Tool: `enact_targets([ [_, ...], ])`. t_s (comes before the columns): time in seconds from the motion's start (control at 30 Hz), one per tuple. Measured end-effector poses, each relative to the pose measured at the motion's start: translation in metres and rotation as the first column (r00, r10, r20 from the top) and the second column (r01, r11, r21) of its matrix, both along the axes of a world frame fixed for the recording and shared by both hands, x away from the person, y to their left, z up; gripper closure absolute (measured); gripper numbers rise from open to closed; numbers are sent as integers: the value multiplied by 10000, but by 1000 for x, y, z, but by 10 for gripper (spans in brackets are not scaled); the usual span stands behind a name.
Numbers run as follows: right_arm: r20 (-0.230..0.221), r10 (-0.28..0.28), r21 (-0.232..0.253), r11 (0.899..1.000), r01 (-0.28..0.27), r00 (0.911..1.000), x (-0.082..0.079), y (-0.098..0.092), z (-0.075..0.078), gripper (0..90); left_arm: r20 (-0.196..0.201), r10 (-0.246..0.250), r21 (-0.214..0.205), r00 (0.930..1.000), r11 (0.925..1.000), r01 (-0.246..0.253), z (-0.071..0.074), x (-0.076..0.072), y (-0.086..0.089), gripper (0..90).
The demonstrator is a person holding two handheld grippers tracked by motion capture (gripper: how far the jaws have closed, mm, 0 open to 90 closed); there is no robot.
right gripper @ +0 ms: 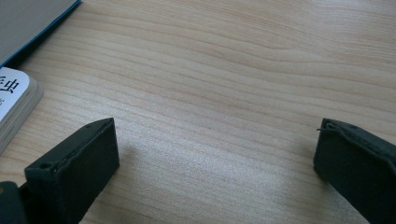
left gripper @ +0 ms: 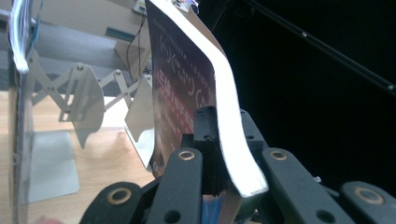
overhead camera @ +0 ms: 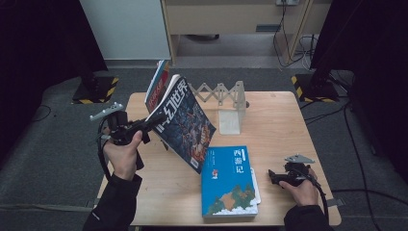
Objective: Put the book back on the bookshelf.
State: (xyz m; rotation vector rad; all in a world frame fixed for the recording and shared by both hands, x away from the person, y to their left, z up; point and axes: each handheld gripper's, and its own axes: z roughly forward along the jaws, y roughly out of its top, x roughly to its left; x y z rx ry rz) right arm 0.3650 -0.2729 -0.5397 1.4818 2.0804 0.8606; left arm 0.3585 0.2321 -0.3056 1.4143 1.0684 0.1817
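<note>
Nearest to me, my right hand (overhead camera: 302, 188) rests low on the table (overhead camera: 279, 120) at its near right corner, wrist flat and knuckles up. The right gripper (overhead camera: 275, 177) lies level and points left toward the blue book (overhead camera: 229, 185). In the right gripper view its jaws stand as wide as they go, with bare wood between them. They hold nothing, and the pads are well apart from the blue book's edge at the upper left of that view.

The blue book lies flat on the near middle of the table, cover up, with a second thin volume peeking out under its right edge.

Farther along on the left, my left forearm comes up from the bottom edge in a dark sleeve, and the left hand (overhead camera: 122, 154) is raised above the table's left edge with the wrist cocked upward. The left gripper (overhead camera: 149, 126) points right and is clamped tight on the dark magazine (overhead camera: 185, 122). In the left gripper view the pads pinch its lower corner and the white page edge bends over them.

The magazine hangs clear of the table, tilted, its top leaning back toward the far left.

Beyond it, another book (overhead camera: 156, 82) stands in the accordion book rack (overhead camera: 221, 94) at the far edge.
</note>
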Motion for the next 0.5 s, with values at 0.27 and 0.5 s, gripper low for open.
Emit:
enact_targets([
  [0.27, -14, 6, 2, 10000, -6, 10000, 0, 0, 0, 4, 226, 279, 141, 9994, 9995, -282, 12, 2, 4, 821],
  [0.5, -21, 12, -1, 10000, -12, 10000, 0, 0, 0, 4, 506, 613, 558, 9968, 9964, -641, 25, 3, 6, 821],
])
